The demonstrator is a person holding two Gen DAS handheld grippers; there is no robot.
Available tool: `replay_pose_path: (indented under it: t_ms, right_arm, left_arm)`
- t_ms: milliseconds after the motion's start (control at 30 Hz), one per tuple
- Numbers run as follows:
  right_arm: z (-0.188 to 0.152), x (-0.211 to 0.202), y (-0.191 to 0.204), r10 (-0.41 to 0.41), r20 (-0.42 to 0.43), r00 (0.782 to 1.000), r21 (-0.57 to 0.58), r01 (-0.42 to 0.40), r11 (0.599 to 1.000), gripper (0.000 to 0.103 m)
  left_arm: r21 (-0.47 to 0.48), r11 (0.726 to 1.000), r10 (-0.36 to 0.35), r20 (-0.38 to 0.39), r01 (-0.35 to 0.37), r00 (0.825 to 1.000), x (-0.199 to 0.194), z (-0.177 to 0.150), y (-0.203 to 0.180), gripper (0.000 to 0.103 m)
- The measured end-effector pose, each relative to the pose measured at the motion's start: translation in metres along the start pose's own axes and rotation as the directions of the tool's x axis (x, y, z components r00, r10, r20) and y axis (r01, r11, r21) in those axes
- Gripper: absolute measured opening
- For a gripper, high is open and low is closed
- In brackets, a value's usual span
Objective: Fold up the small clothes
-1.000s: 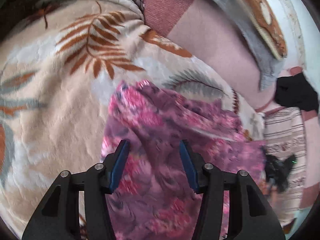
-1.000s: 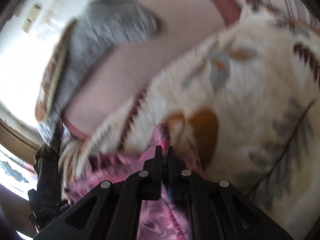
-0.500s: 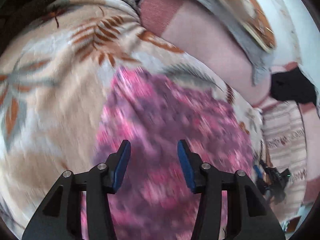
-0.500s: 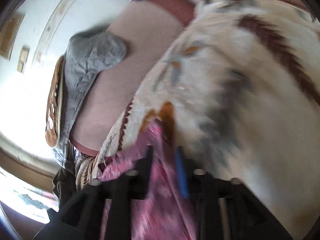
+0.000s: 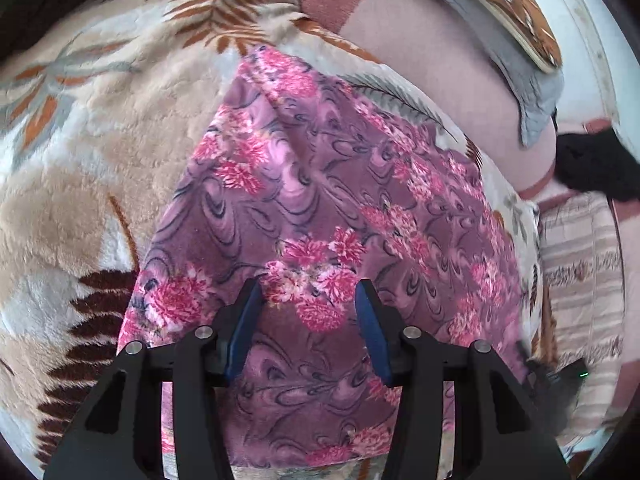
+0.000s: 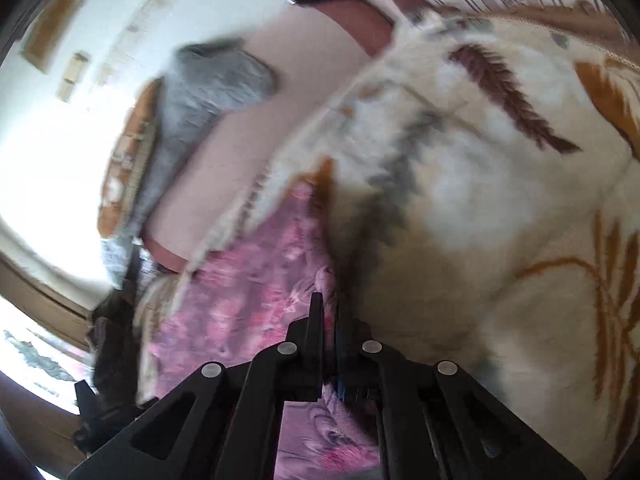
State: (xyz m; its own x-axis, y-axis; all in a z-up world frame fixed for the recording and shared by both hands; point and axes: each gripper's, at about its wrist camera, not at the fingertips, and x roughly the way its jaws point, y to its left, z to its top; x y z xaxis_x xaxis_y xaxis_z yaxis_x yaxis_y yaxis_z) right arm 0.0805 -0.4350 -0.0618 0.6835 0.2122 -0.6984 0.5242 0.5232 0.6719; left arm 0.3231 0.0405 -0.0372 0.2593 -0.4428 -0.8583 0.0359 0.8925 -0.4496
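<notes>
My right claw (image 6: 326, 340) pinched the floral garment's (image 5: 320, 184) near edge; my left claw (image 5: 308, 312) hovered released above it, cloth stretching lengthwise away across the blanket (image 5: 100, 152).

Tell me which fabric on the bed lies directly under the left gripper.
The pink-and-purple floral garment, not the beige leaf-print blanket it lies on or the grey pillow farther back.

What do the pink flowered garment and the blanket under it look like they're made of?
The garment looks like thin, soft woven or knit cloth with a matte printed flower pattern: it drapes in shallow folds and lies flat. The exact fibre cannot be told. The blanket looks like thick plush fleece: its surface is fuzzy with a visible pile, and its leaf pattern has soft edges.
</notes>
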Motion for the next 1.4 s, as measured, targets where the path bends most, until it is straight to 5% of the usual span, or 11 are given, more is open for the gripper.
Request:
replay_pose_path:
  t_ms: [100, 233, 300, 400, 567, 900, 1167, 1233, 1400]
  right_arm:
    - [0.0, 0.008, -0.009, 0.003, -0.031, 1.0, 0.06, -0.001, 0.998, 0.004]
    - [0.006, -0.021, 0.009, 0.019, 0.145, 0.989, 0.006, -0.02, 1.0, 0.01]
    - [0.007, -0.025, 0.022, 0.098, 0.169, 0.981, -0.033, -0.094, 0.995, 0.011]
    - [-0.001, -0.01, 0.042, 0.147, 0.096, 0.984, -0.099, -0.137, 0.986, 0.015]
    - [-0.017, 0.043, 0.044, 0.015, -0.122, 0.992, -0.11, -0.028, 0.993, 0.018]
    - [-0.02, 0.031, 0.05, 0.078, -0.042, 0.996, -0.13, -0.083, 0.988, 0.031]
    - [-0.026, 0.045, 0.057, 0.057, -0.081, 0.995, -0.15, -0.069, 0.986, 0.031]
    - [-0.025, 0.044, 0.055, 0.061, -0.081, 0.995, -0.149, -0.073, 0.986, 0.031]
    - [-0.024, 0.038, 0.058, 0.058, -0.049, 0.997, -0.151, -0.064, 0.986, 0.031]
  left_arm:
    - [-0.03, 1.0, -0.003, 0.004, 0.003, 1.0, -0.001, 0.0, 0.001, 0.047]
    - [-0.058, 0.998, -0.011, 0.03, 0.013, 1.0, -0.019, -0.003, 0.003, 0.047]
    - [-0.051, 0.998, -0.019, 0.079, 0.023, 0.997, -0.034, -0.007, 0.004, 0.047]
    - [-0.072, 0.996, -0.04, 0.117, 0.049, 0.992, -0.048, -0.016, 0.013, 0.048]
    - [-0.089, 0.994, 0.064, 0.019, -0.062, 0.998, -0.022, -0.034, 0.039, 0.042]
    - [-0.18, 0.98, -0.056, 0.141, 0.081, 0.988, -0.079, -0.034, 0.064, 0.042]
    - [0.011, 0.99, 0.139, 0.011, -0.139, 0.99, -0.03, -0.053, 0.05, 0.047]
    - [0.043, 0.991, 0.126, 0.021, -0.127, 0.992, -0.035, -0.055, 0.045, 0.047]
    - [0.015, 0.999, -0.037, 0.08, 0.036, 0.996, -0.059, -0.032, 0.043, 0.047]
